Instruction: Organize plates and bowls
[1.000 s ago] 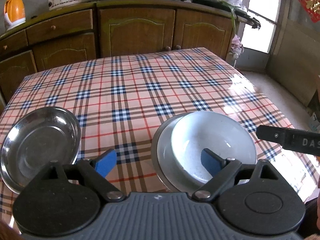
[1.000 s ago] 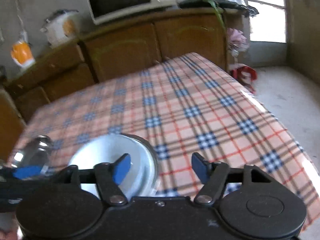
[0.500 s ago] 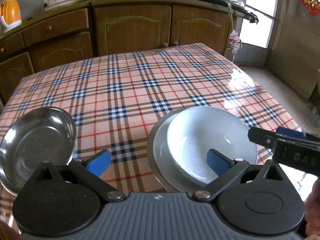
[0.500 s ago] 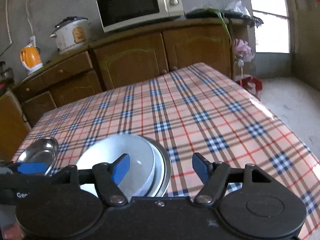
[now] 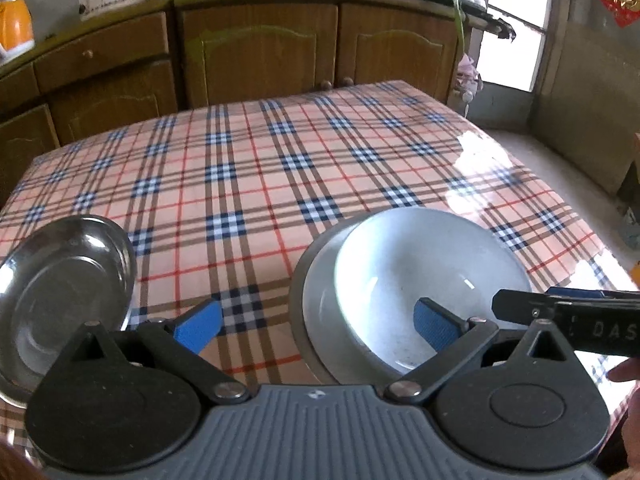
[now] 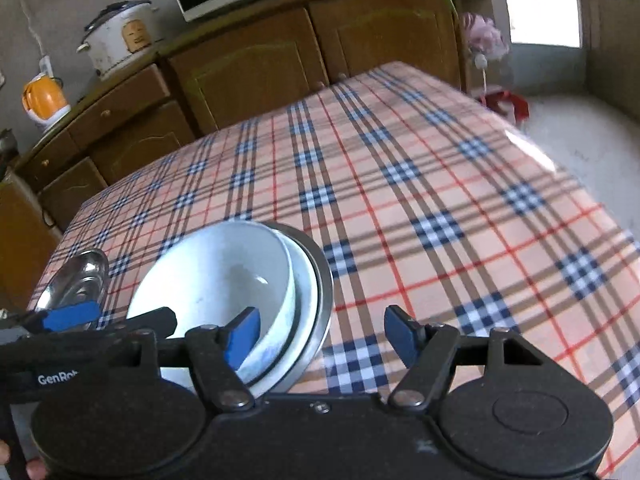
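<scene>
Steel dish (image 5: 60, 300) partly behind left gripper (image 5: 316, 326), cropped at edge

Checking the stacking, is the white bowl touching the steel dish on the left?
Apart: the left wrist view shows tablecloth between the white bowl and steel dish.

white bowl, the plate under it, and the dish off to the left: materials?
White bowl: likely glazed ceramic, glossy with window glare; could be melamine. Plate under it: pale inner face, grey metallic-looking rim, possibly enamelled or steel; unclear. Left dish: stainless steel by its look, mirror-like reflections.
</scene>
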### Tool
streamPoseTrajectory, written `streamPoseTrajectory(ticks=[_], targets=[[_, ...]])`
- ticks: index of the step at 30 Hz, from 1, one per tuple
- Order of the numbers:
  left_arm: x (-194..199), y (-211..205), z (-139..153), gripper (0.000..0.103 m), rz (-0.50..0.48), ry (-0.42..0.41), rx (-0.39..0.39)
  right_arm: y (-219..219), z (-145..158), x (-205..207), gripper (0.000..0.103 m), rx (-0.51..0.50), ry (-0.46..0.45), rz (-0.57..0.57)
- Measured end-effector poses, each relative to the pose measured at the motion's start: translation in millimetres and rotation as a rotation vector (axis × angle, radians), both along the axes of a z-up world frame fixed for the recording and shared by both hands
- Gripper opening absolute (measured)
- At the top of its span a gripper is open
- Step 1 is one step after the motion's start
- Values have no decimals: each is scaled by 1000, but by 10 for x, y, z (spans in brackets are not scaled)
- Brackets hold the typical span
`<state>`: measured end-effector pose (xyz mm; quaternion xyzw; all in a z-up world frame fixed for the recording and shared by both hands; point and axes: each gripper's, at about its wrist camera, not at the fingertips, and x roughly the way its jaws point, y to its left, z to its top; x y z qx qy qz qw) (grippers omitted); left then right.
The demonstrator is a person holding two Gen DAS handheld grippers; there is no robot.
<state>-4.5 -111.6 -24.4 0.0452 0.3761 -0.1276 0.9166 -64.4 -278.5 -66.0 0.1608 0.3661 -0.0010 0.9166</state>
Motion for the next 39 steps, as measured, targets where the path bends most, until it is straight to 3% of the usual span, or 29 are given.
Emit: streamPoseTrajectory(ticks=[11, 17, 24, 28, 30, 32, 34, 39], targets=[[204, -54, -113, 103, -31, 56, 32, -43, -125, 135, 82, 72, 28, -1], [357, -40, -229, 103, -58, 126, 29, -81, -184, 249, 82, 92, 61, -1], [473, -64, -289, 103, -118, 131, -15, -67, -255, 355, 81, 95, 89, 14], [554, -49, -321, 103, -150, 140, -55, -110, -287, 403, 81, 147, 98, 19], [570, -30, -336, 99, -169, 145, -91, -113, -292, 420, 73, 160, 97, 34], [565, -36, -341, 85, -196, 148, -129, -108, -304, 440, 50, 225, 92, 70], [541, -74, -317, 78, -219, 141, -144, -103, -306, 442, 50, 241, 90, 67], [526, -82, -319, 76, -193, 140, -152, -73, -292, 427, 50, 223, 82, 66]])
